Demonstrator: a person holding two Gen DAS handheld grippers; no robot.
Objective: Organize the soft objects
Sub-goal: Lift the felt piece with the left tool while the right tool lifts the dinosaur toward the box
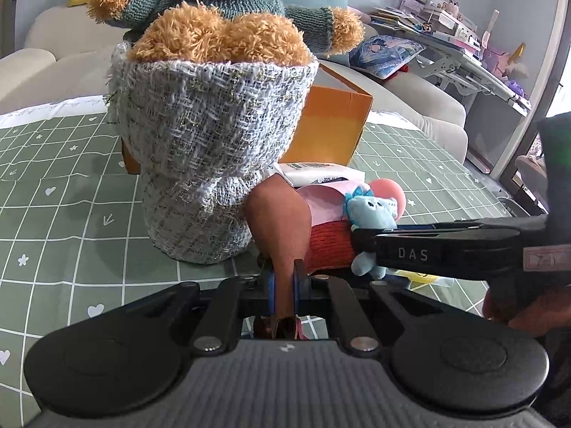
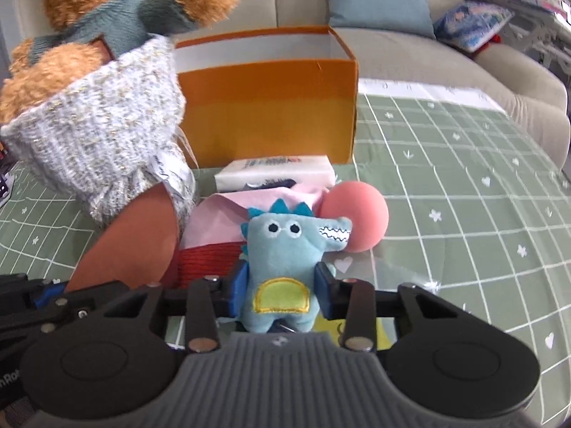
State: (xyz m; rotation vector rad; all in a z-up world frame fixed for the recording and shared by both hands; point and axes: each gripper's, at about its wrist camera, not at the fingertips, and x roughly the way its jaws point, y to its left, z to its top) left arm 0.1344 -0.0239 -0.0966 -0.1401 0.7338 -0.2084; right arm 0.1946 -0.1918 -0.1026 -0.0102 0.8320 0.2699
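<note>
Tissue pack lies before the box, ball at its right, teddy left

Black tongs, blue pads, silver screws, ribbed grey housing, "DAS" lettering.

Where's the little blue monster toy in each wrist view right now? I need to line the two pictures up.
Left wrist: the blue monster toy is right of centre, pinched in the right gripper that reaches in from the right.
Right wrist: it is centre frame, facing the camera, between the jaws.
Shared landmark: the orange box, behind the toy in both views.
</note>
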